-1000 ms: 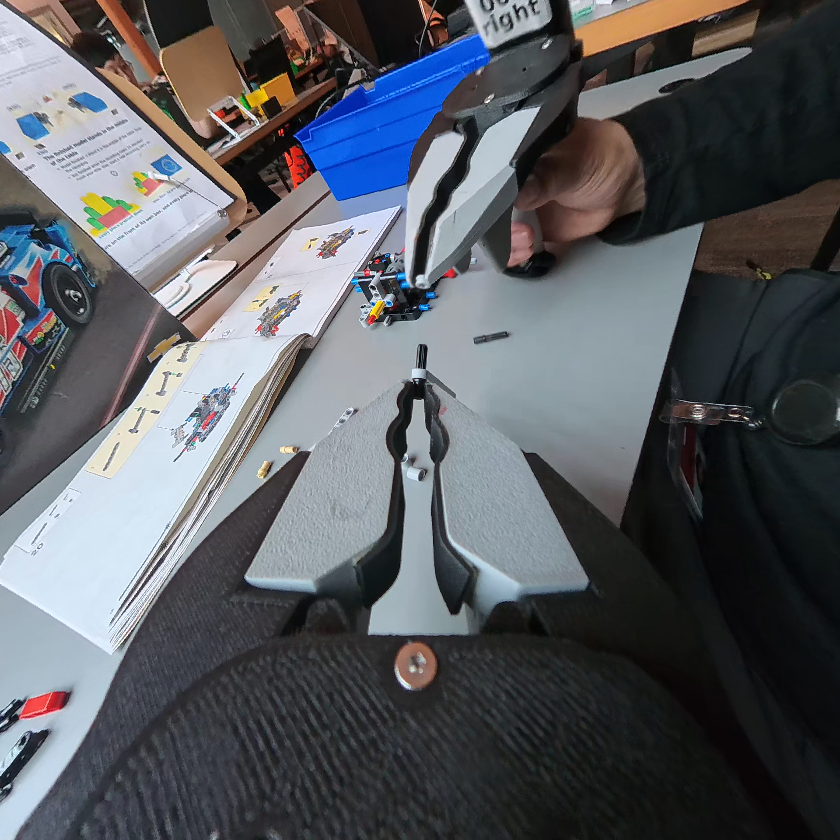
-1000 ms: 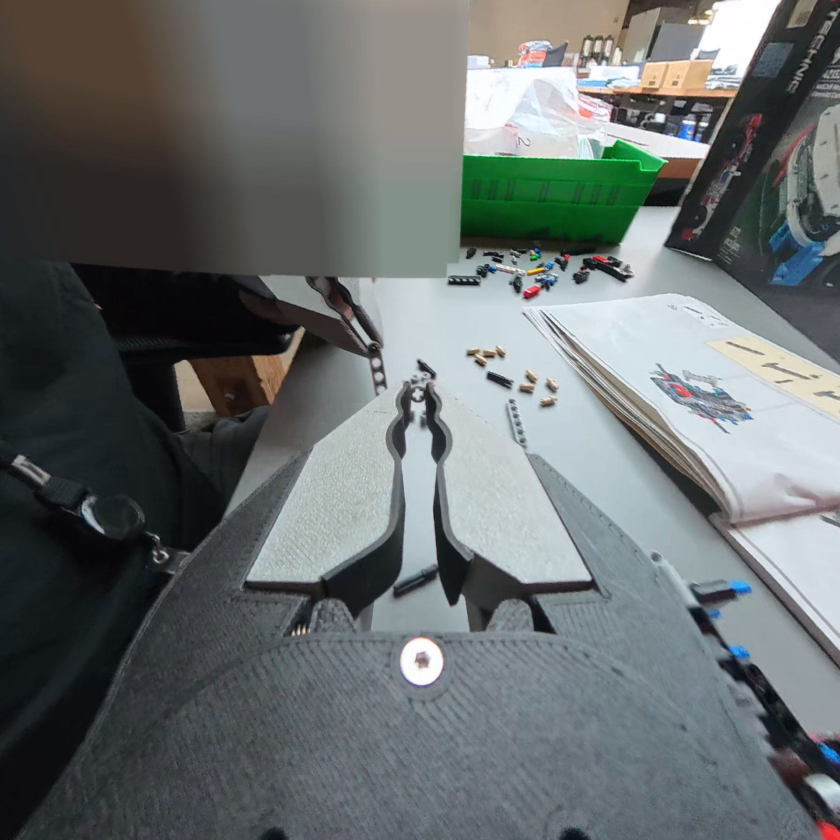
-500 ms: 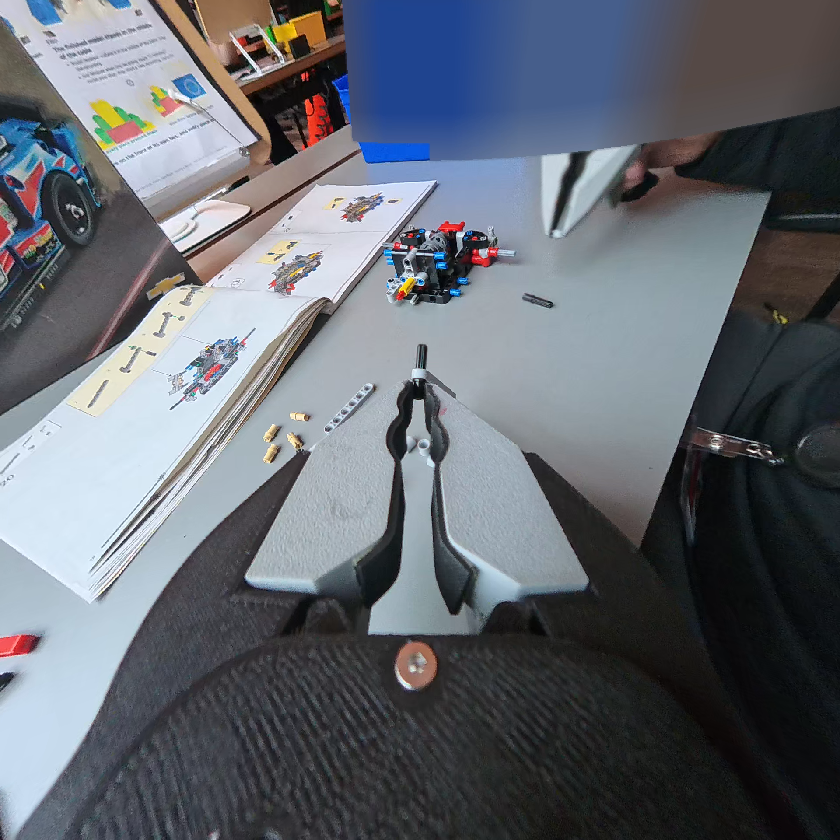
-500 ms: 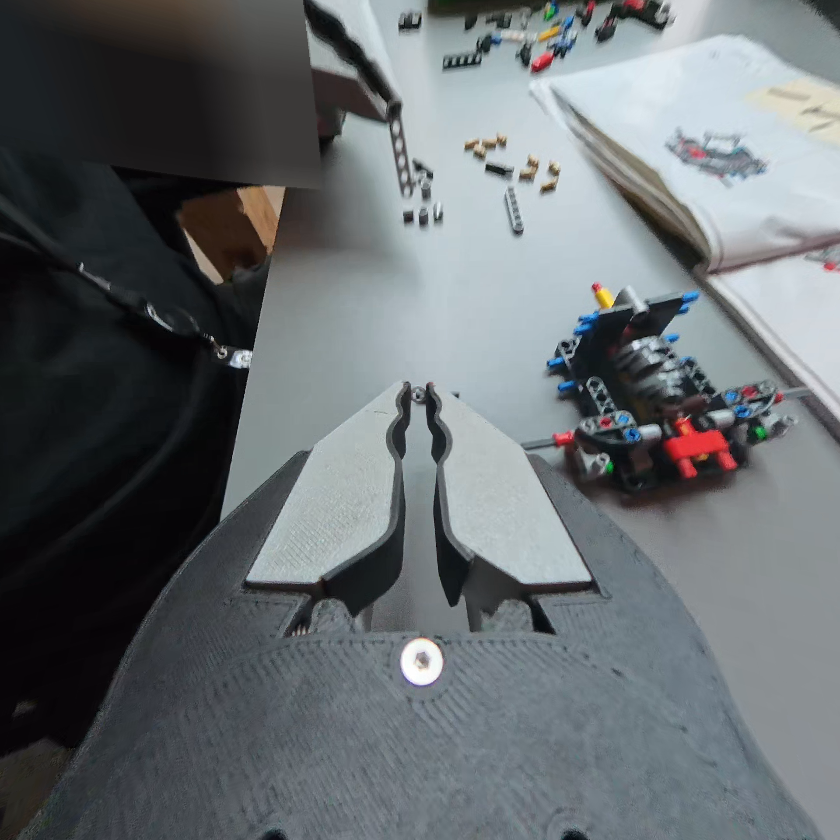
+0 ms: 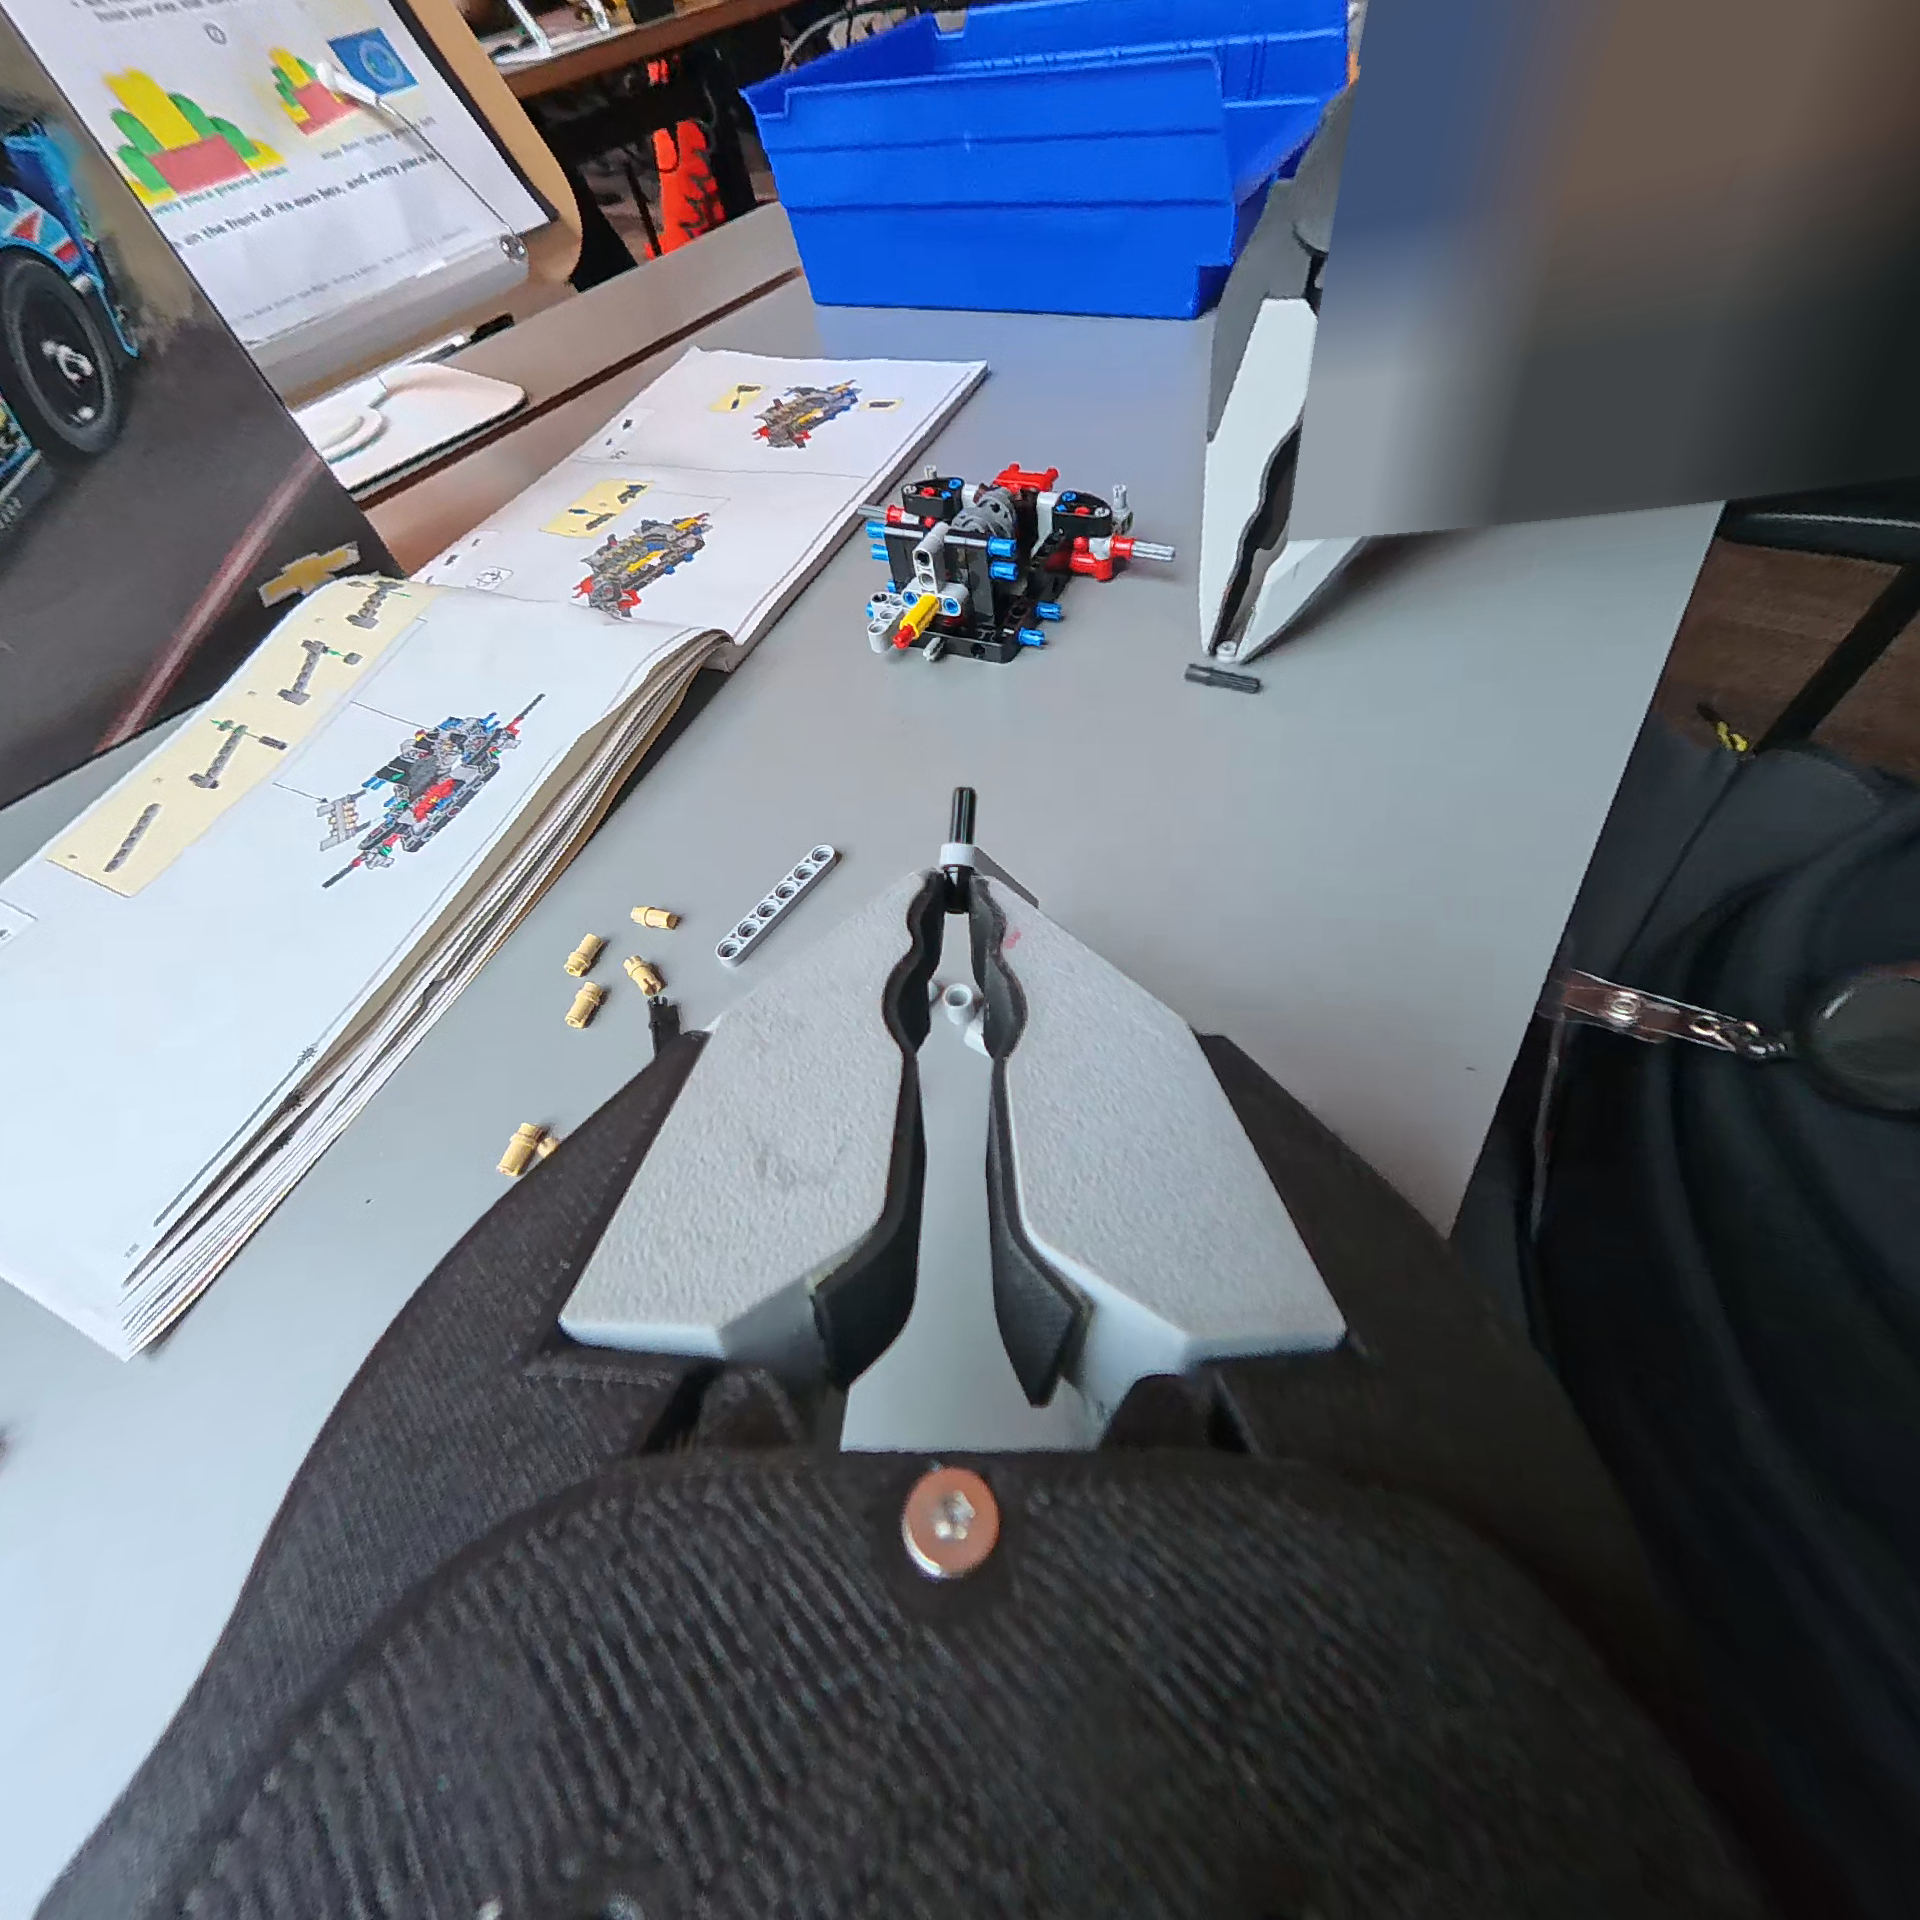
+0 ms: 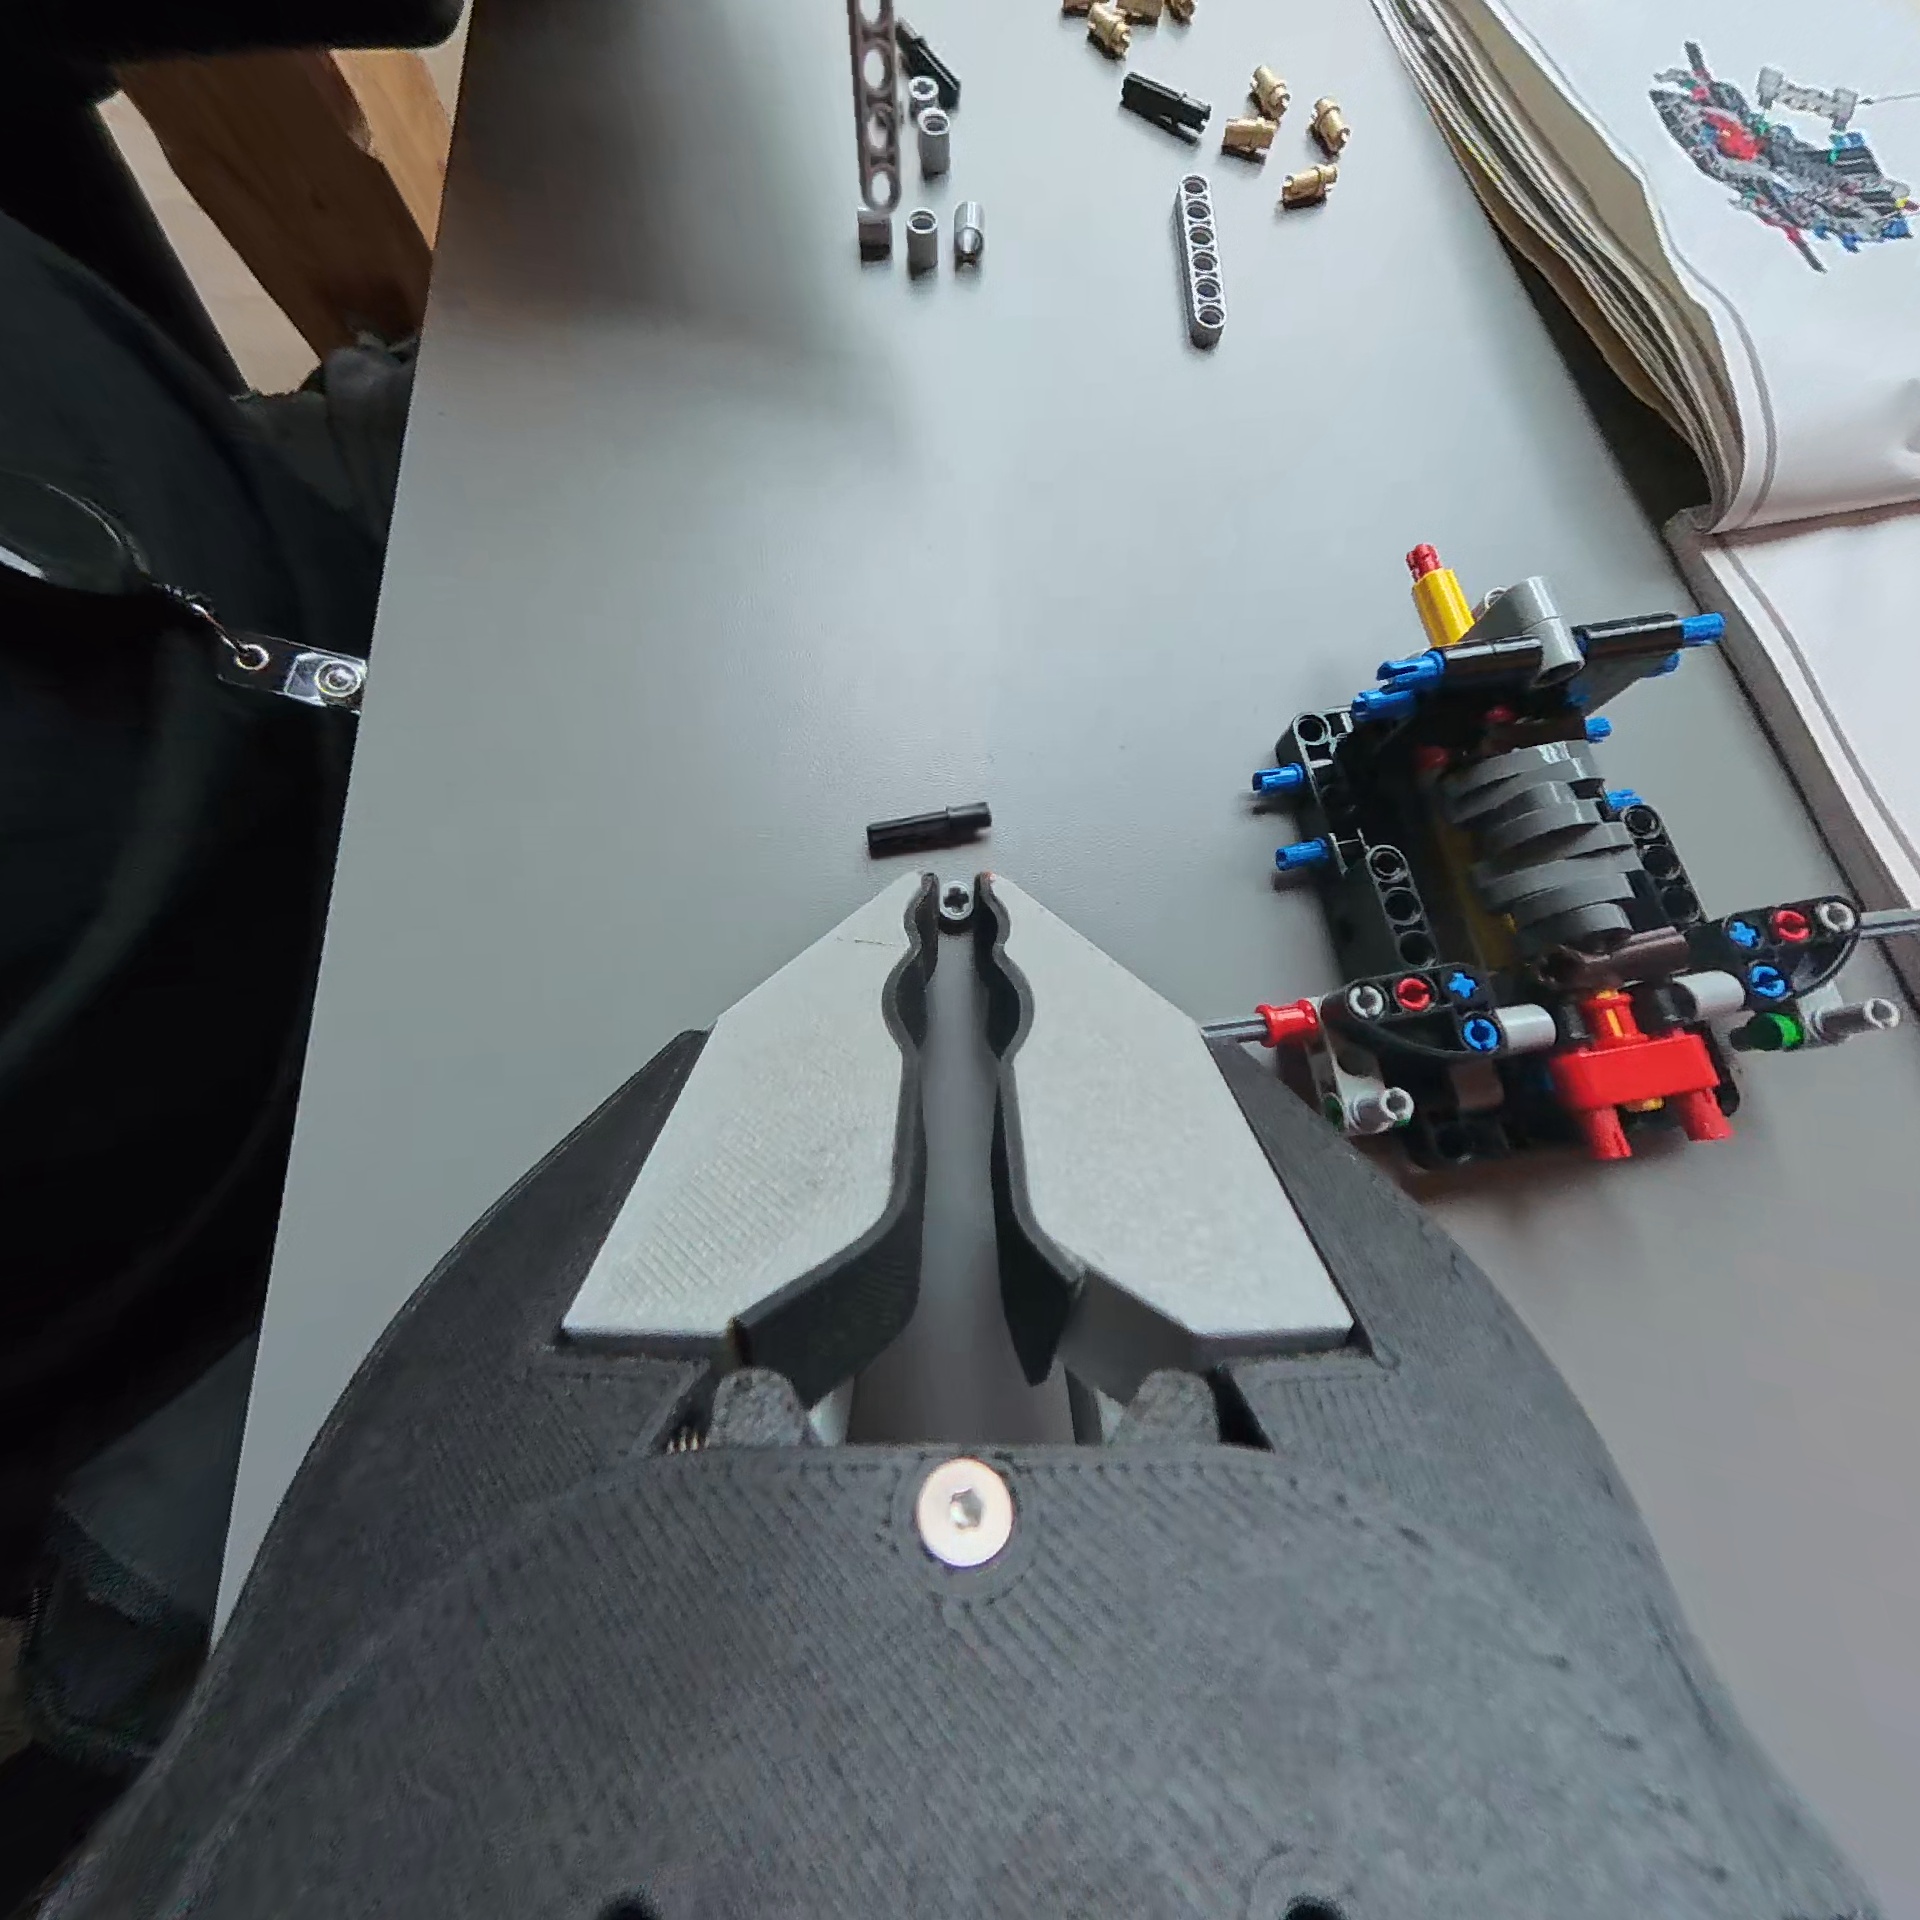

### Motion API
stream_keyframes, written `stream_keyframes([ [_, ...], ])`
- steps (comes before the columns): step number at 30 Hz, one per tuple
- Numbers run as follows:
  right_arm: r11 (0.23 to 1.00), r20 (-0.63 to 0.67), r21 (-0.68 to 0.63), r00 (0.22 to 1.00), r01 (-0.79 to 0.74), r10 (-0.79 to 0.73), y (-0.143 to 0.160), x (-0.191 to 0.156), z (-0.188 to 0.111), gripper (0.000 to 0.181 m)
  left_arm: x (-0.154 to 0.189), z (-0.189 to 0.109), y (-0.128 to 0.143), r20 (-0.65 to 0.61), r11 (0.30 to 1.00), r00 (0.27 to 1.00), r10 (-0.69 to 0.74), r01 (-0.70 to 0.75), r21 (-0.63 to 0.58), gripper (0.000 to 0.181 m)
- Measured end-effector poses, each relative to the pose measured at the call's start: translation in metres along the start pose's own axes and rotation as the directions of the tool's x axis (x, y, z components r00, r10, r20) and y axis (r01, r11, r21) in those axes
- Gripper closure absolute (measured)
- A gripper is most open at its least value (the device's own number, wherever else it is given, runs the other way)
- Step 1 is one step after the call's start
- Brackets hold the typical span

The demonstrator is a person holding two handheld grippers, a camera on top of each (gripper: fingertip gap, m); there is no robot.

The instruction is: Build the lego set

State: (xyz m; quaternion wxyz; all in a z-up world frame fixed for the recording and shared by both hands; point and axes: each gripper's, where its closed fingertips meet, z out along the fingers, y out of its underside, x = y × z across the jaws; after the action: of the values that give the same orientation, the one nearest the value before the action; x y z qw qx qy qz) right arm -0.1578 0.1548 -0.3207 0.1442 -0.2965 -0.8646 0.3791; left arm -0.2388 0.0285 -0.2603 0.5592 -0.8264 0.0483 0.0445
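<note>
**Layout on the counter**

Lay on the counter [image 5: 1299, 935]: open manual [image 5: 343, 831] at left, part-built model [image 5: 987, 566] just beside its far page. Stood behind both: bin [image 5: 1018, 187]. Sat right of the model, under the right tool [image 5: 1226, 649]: loose pin [image 5: 1223, 678]. Scattered between manual and left tool [image 5: 958, 883]: small connectors [image 5: 608, 966], holed beam [image 5: 777, 904].

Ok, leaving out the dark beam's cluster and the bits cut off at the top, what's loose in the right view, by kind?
Tan pins: 4
Black pins: 2, one beside the tan ones, one just ahead of the right tool
Light beam: 1
Total: 7
Not counted: the bush held in the right tool, the axle in the left tool.
</note>
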Motion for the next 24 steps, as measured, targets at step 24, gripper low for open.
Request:
stream_keyframes([
  [24, 0.852, 0.040, 0.516, 0.991, 0.088, -0.127, -0.096, -0.022, -0.016, 0.178, 0.054, 0.040, -0.026, -0.143, 0.972, 0.963, 0.229, -0.218, 0.085, 0.179],
])
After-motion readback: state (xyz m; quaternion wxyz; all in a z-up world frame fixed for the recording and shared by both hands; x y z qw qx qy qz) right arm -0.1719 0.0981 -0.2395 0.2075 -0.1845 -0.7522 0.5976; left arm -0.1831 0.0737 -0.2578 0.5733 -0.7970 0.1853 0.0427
